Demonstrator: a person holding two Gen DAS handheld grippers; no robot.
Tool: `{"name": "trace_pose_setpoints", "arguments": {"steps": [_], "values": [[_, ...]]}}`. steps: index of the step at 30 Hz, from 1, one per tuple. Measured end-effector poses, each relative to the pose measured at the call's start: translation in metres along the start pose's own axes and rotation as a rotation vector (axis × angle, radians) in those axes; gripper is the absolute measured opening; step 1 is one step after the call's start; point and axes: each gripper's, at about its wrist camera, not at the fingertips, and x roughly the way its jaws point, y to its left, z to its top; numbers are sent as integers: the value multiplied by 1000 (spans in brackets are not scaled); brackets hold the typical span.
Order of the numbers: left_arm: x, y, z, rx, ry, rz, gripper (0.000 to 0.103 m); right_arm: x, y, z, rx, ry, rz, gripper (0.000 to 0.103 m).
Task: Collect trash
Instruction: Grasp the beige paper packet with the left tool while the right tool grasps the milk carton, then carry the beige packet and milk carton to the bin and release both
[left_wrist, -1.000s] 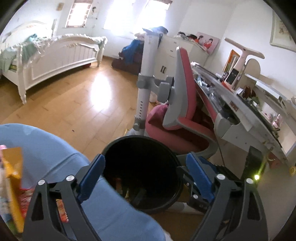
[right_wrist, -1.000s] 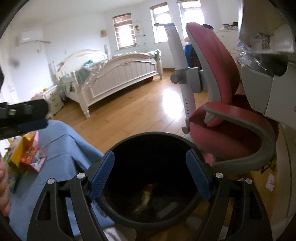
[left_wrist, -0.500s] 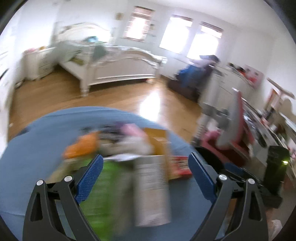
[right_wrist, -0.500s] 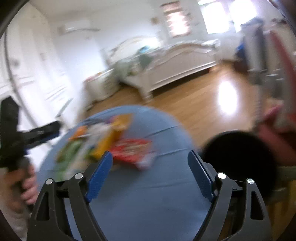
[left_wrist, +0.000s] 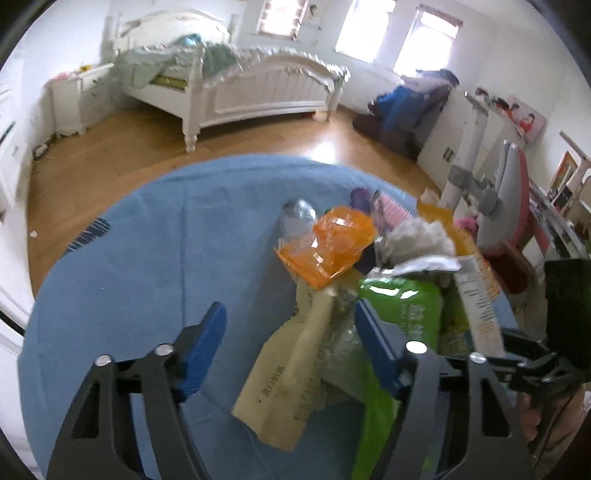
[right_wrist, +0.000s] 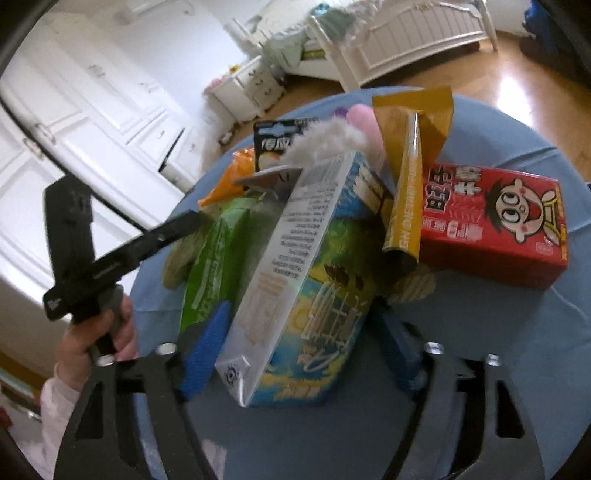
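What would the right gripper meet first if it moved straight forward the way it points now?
Most likely the tall milk carton: it stands between the open fingers of the right gripper, ahead of the red box. Exact depth is unclear.

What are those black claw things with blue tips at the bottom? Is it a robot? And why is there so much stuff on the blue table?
No robot: a person holds two grabbing tools, each carrying a camera. One picture looks along the left gripper, the other along the right gripper. In the right view you can see the person's hand holding the other tool. On the blue table lies a trash pile: a milk carton, a red box, a green packet, an orange wrapper and a beige packet. Both grippers are open, holding nothing; the carton sits between the right one's fingers.
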Motion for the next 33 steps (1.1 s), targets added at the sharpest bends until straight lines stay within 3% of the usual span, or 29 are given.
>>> {"name": "trace_pose_setpoints", "arguments": {"steps": [3, 4, 5, 13, 16, 20, 27, 29, 33], "values": [[6, 1, -9, 31, 30, -9, 42, -6, -2, -2, 4, 0, 32, 68], [5, 2, -13, 36, 25, -16, 29, -9, -2, -3, -4, -6, 37, 67], [3, 3, -17, 21, 30, -37, 25, -15, -5, -4, -10, -13, 43, 67], [-51, 3, -29, -91, -139, -38, 23, -47, 1, -7, -90, -104, 114, 64], [-77, -16, -22, -94, -209, -56, 23, -65, 3, -7, -112, -166, 150, 63], [-90, -60, -2, -48, -257, -108, 23, -97, -5, -6, -135, -261, 137, 61], [-60, -162, 33, 60, -241, -260, 23, -167, -73, -3, -49, -479, 1, 60], [-42, -190, 42, 80, -220, -300, 23, -187, -93, -9, -36, -538, -81, 60], [-2, -252, 54, 138, -168, -386, 23, -220, -137, -19, -15, -642, -328, 60]]}}
